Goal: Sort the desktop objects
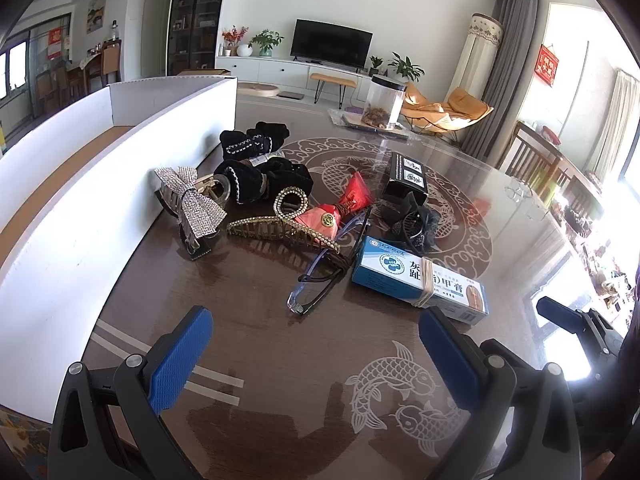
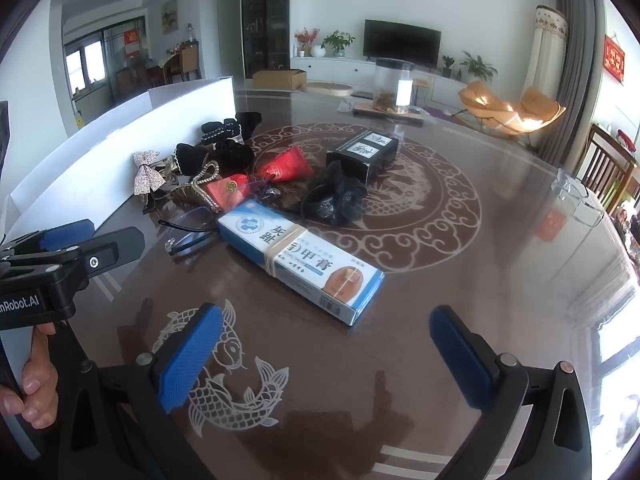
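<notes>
A pile of small things lies mid-table: a blue-and-white ointment box point(image 1: 420, 278) point(image 2: 300, 256) with a rubber band, glasses point(image 1: 320, 276) point(image 2: 188, 232), a silver bow clip point(image 1: 192, 204) point(image 2: 148, 176), a gold claw clip point(image 1: 280, 224), red pouches point(image 1: 344, 208) point(image 2: 280, 170), black hair ties point(image 1: 256, 160), a black box point(image 1: 408, 178) point(image 2: 364, 152) and a dark scrunchie point(image 2: 336, 200). My left gripper point(image 1: 316, 344) is open and empty, just short of the glasses. My right gripper point(image 2: 328, 344) is open and empty, just short of the ointment box.
A long white cardboard tray point(image 1: 100, 184) point(image 2: 120, 136) stands along the left of the pile. A clear jar point(image 1: 386, 102) point(image 2: 394, 86) stands at the far edge. The dark glass table point(image 2: 480, 280) has fish patterns. Dining chairs point(image 1: 532, 160) stand at the right.
</notes>
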Demonstrator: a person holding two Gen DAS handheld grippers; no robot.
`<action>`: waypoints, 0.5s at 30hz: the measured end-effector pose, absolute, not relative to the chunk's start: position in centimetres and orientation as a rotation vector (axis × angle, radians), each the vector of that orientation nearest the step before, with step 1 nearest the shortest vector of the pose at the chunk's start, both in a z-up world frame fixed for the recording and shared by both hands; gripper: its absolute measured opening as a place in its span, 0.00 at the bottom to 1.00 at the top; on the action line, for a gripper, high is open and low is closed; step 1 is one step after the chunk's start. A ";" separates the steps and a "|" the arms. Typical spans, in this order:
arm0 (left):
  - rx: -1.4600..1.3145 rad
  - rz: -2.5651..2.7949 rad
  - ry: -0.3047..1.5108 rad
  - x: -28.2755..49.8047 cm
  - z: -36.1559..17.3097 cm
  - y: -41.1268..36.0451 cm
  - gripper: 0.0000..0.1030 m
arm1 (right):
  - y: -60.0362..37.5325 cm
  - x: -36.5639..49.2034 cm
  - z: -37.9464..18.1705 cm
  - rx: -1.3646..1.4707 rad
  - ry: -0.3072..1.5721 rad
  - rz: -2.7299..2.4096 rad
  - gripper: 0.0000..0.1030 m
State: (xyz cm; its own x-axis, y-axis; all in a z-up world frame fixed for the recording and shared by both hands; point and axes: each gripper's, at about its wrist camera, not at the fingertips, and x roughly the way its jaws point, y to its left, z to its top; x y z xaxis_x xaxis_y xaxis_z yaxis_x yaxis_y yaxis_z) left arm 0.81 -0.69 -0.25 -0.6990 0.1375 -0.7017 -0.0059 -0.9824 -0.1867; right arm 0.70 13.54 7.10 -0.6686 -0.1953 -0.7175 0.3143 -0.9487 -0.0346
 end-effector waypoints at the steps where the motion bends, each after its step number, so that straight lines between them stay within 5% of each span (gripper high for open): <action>1: -1.184 2.813 -0.265 0.8 -0.3 -0.7 1.00 | 13.5 0.7 7.1 1.106 0.224 -2.628 1.00; 15: -1.190 2.806 -0.277 0.9 -0.3 -0.8 1.00 | 13.4 0.5 6.8 1.115 0.226 -2.621 1.00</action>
